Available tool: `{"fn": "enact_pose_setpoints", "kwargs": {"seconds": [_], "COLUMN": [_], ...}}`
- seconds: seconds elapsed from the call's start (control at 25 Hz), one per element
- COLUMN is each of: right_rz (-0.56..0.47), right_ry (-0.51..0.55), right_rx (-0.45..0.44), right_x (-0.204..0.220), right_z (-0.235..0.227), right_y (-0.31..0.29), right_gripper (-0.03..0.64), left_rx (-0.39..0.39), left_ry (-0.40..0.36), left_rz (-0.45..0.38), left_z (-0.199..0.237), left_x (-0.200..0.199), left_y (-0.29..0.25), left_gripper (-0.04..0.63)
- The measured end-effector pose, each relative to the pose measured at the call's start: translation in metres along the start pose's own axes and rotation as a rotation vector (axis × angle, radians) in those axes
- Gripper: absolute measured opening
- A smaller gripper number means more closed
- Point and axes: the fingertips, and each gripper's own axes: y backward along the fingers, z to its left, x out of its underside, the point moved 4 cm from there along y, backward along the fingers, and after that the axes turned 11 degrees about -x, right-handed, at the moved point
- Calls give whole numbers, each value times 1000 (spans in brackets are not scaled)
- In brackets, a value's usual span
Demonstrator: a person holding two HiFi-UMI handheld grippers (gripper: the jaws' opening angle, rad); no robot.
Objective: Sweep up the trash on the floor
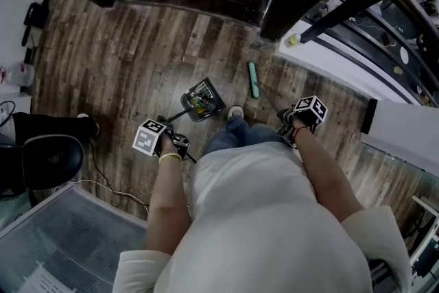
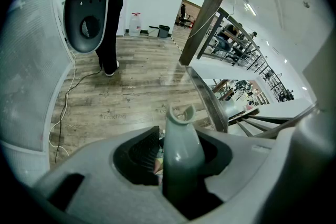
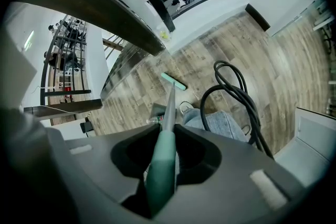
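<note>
Holding dustpan point(image 1: 210, 86) by its handle point(image 2: 181, 150) in left gripper point(image 1: 175, 141), jaws clamped tight on it. Resting dustpan flat on wood floor point(image 1: 123, 58) with trash point(image 1: 199, 103) piled inside. Gripping broom handle point(image 3: 161, 165) in right gripper point(image 1: 291, 124), jaws closed on it, well right of dustpan. Seeing green broom head point(image 1: 254, 79) near dustpan's right side, not touching. Seeing shoe point(image 1: 235, 111) just beside dustpan.

Wood floor point(image 1: 103, 65): dustpan point(image 1: 204, 101), broom point(image 1: 254, 79), white cable point(image 1: 110, 185).
</note>
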Motion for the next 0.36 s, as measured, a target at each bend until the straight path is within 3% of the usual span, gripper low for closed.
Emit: {"fn": "enact_pose_setpoints", "kwargs": {"seconds": [0.36], "right_rz": [5], "right_ry": [8], "right_rx": [1], "right_x": [0], "right_z": [3], "right_y": [-1], "right_gripper": [97], "left_rx": [1], "left_ry": [0], "left_rz": [0], "left_z": [1], "left_x": [-3], "left_y": [-1], "left_gripper": [138]}}
